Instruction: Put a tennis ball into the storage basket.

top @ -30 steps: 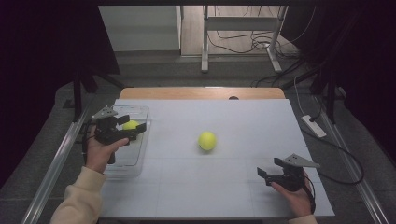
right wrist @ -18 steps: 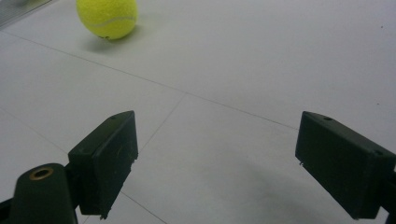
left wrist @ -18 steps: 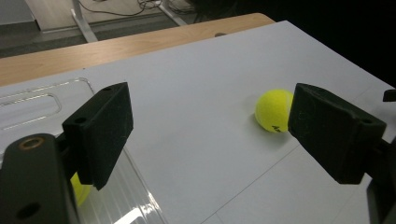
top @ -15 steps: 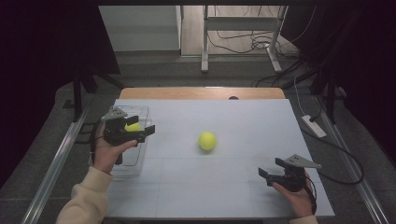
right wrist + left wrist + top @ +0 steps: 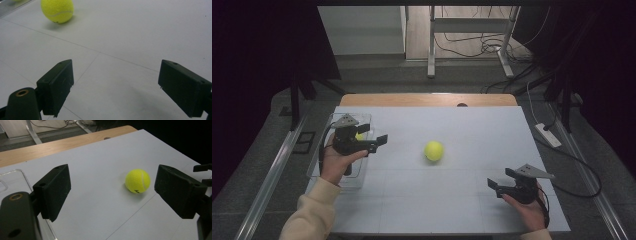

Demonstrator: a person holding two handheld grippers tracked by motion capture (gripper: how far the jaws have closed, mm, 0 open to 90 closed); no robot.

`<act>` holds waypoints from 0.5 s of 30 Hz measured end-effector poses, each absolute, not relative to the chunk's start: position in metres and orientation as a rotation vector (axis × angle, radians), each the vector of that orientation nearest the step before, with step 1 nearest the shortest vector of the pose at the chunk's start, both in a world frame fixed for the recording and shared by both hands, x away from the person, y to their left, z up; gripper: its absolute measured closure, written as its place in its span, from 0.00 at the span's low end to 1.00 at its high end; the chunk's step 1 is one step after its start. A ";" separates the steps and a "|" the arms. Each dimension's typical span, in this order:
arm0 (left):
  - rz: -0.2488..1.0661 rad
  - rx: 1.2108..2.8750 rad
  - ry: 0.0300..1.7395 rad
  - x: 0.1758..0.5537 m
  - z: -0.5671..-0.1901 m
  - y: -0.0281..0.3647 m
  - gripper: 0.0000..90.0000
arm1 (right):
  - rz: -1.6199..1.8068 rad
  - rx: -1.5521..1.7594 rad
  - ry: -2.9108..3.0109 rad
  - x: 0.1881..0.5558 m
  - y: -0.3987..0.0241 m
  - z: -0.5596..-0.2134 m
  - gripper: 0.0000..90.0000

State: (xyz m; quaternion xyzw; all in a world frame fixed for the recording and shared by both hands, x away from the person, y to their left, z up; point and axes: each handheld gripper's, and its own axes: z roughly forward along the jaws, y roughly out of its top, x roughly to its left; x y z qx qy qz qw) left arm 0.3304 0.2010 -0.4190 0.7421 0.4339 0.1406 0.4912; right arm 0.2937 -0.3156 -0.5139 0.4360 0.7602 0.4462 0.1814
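- Reaching toward the tennis ball [image 5: 434,150], the left claw [image 5: 378,141] stands with jaws well apart and nothing between them; the ball lies ahead of it on the open bench [image 5: 472,125], well clear of both pads.
- Risk: the ball is round and free on a smooth surface. A pad that touches one side first would likely roll it away.
- Risk: closing off-centre or too high could squeeze the ball out of the grip.
- A clear tray [image 5: 363,172] sits just beneath and behind the left claw, with a second yellow ball [image 5: 359,136] in it; a low swing could knock it.
- The right claw [image 5: 493,185] rests wide open and empty, the tennis ball well ahead of it.
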 end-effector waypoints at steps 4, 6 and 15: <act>0.332 1.809 1.051 0.334 -0.421 0.196 0.16 | 1.262 1.229 2.148 0.294 -0.315 -0.514 0.15; 0.326 1.817 1.043 0.337 -0.422 0.191 0.16 | 1.261 1.225 2.147 0.294 -0.315 -0.514 0.15; 0.320 1.844 1.033 0.343 -0.425 0.178 0.16 | 1.268 1.226 2.152 0.296 -0.313 -0.514 0.14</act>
